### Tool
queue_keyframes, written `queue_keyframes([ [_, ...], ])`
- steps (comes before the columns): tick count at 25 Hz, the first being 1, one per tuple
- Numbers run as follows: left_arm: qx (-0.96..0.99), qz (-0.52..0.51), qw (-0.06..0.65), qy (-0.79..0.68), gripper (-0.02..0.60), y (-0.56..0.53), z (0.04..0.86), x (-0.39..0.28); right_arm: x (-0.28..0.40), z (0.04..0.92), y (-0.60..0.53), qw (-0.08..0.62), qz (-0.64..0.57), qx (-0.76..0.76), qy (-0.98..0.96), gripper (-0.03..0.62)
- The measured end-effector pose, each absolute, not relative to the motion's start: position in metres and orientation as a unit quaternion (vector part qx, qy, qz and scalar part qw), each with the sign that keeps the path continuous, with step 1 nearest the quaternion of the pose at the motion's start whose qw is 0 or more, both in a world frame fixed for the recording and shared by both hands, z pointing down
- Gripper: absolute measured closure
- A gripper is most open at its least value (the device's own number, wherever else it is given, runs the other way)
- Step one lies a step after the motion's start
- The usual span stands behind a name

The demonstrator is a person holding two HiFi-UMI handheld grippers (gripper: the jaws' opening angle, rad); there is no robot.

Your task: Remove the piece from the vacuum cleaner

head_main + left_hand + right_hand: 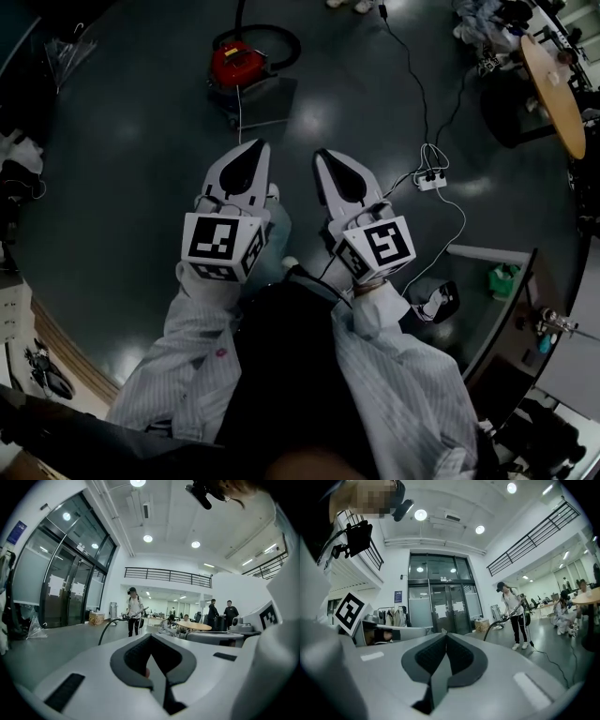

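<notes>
The red vacuum cleaner [237, 64] stands on the dark floor ahead of me, its black hose [281, 39] looped behind it. Both grippers hover above the floor, well short of it. My left gripper [254, 148] is shut with nothing between its jaws. My right gripper [322, 156] beside it is also shut and empty. In the left gripper view the closed jaws [151, 637] point level across the hall. The right gripper view shows its closed jaws [446, 636] the same way. Far off, a person [513, 616] holds a second vacuum hose [493, 625].
A white power strip [431, 179] with white and black cables lies on the floor to the right. A round wooden table [553, 82] stands at the far right, a desk partition [502, 309] at the near right. Glass doors [440, 603] close off the hall.
</notes>
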State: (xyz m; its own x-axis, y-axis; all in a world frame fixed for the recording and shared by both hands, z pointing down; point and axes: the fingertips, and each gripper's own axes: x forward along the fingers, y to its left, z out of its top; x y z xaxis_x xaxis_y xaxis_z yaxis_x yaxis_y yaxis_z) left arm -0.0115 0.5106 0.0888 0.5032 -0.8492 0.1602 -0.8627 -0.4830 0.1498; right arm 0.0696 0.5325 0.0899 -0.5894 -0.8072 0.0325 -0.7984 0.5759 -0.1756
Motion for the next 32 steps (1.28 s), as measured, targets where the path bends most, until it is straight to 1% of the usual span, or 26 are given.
queue_keyframes([
  [8, 0.86, 0.034, 0.096, -0.5, 0.578, 0.349, 0.089, -0.023, 0.049, 0.085, 0.37, 0.024, -0.071, -0.433, 0.898, 0.592],
  [11, 0.863, 0.044, 0.105, -0.491, 0.578, 0.293, 0.097, -0.026, 0.045, 0.086, 0.314, 0.019, -0.074, -0.437, 0.896, 0.592],
  [16, 0.855, 0.075, 0.14, -0.494, 0.578, 0.213, 0.137, -0.032, 0.051, 0.127, 0.232, -0.008, -0.113, -0.433, 0.894, 0.592],
  [24, 0.825, 0.143, 0.197, -0.51, 0.578, 0.083, 0.247, -0.031, 0.057, 0.245, 0.087, -0.105, -0.169, -0.37, 0.907, 0.592],
  [29, 0.798, 0.182, 0.234, -0.524, 0.578, 0.003, 0.339, -0.041, 0.042, 0.343, 0.011, -0.19, -0.19, -0.278, 0.922, 0.589],
  [32, 0.787, 0.212, 0.245, -0.524, 0.578, -0.035, 0.401, -0.056, 0.027, 0.415, -0.023, -0.247, -0.191, -0.223, 0.924, 0.569],
])
